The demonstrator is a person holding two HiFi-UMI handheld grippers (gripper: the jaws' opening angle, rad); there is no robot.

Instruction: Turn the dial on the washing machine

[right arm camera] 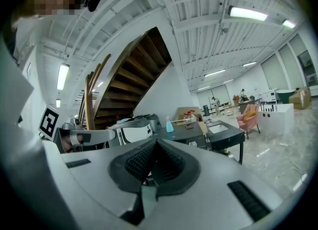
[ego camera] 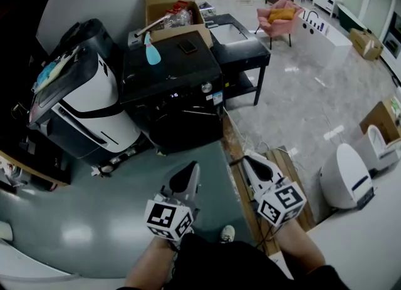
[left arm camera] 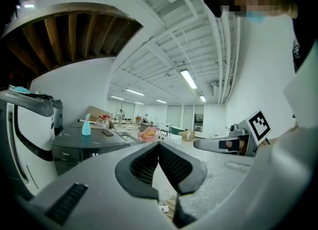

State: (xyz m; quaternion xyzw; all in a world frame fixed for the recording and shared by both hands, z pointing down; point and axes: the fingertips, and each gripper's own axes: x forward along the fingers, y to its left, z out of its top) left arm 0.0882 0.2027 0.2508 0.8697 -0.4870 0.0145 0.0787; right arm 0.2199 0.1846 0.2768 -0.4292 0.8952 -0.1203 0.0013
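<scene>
Standing well apart from washing machine (ego camera: 172, 98) dial (ego camera: 207, 87) | holding left hand-held gripper (ego camera: 192, 170), right hand-held gripper (ego camera: 248, 158) closed, empty, awaiting approach

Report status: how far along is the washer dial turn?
Done: nothing visible. The silver round dial on the front of the black washing machine is untouched. In hand: the left gripper and right gripper are both shut and empty, held short of the machine. Left: close in, open a gripper, grip the dial, turn it.
</scene>
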